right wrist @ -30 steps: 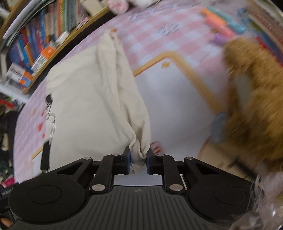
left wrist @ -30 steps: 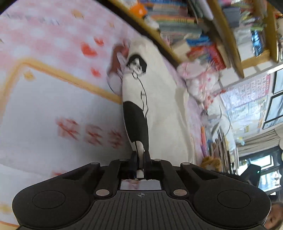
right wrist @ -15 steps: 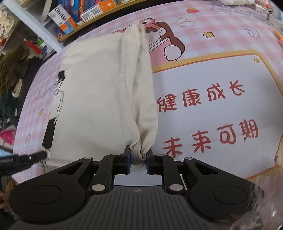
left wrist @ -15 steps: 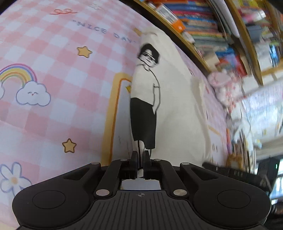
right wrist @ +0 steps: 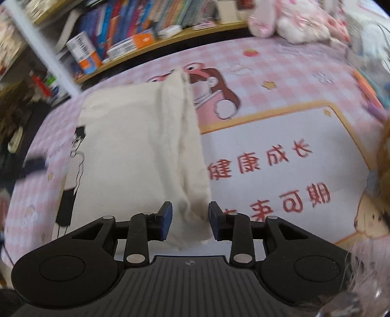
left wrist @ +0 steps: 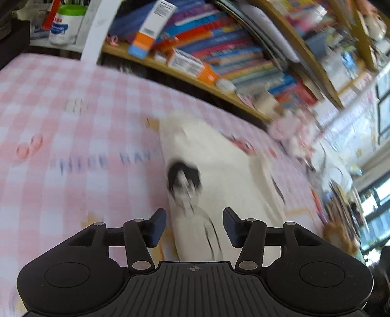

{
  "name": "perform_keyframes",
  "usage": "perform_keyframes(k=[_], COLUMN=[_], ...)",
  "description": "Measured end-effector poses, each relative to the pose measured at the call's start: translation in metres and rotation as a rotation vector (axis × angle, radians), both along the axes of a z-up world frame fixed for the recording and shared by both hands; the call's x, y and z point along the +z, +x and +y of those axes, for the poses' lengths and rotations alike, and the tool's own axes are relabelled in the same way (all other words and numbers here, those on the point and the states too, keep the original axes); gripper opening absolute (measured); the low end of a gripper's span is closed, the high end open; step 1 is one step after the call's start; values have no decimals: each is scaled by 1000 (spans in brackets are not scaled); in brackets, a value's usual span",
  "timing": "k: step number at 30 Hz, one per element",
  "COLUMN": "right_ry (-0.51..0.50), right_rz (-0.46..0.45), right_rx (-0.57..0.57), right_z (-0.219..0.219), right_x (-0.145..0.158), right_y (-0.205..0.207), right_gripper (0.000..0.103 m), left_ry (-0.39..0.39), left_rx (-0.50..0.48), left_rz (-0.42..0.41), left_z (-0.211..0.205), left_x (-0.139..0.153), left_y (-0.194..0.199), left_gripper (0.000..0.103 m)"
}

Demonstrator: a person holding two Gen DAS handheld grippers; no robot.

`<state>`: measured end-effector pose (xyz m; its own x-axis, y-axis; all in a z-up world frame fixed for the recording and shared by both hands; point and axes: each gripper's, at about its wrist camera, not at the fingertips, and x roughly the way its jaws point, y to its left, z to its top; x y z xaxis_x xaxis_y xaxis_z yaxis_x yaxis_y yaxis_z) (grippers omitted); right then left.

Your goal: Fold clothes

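Both hand-held grippers, left and right, stand spread over my cream printed T-shirt, folded lengthwise mid-frame; likely next, a crosswise fold.

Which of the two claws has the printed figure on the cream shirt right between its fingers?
The left claw: the black-haired printed figure lies between its open fingers. The right claw straddles the cream shirt at its plain bunched edge instead.

Shirt lies on blanket, bookshelf behind it, plush toy at blanket's far right.
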<state>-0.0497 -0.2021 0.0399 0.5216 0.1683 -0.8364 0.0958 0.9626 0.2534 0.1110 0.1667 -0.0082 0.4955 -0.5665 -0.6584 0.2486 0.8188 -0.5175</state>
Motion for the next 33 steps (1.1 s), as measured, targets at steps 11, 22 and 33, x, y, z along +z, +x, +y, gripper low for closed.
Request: perform_keyframes(k=[11, 22, 33], right_ry=[1, -30, -53], right_rz=[98, 116, 121], right_rx=[-18, -3, 3], right_z=[-7, -1, 3], right_x=[-21, -20, -19], right_y=[8, 12, 13], right_gripper=[16, 16, 17], left_ry=[-105, -254, -57], left_rx=[87, 122, 101], left_rz=[92, 126, -7], left_z=[-6, -13, -34], left_x=[-42, -63, -55], left_y=[90, 130, 127], left_gripper=[51, 47, 25])
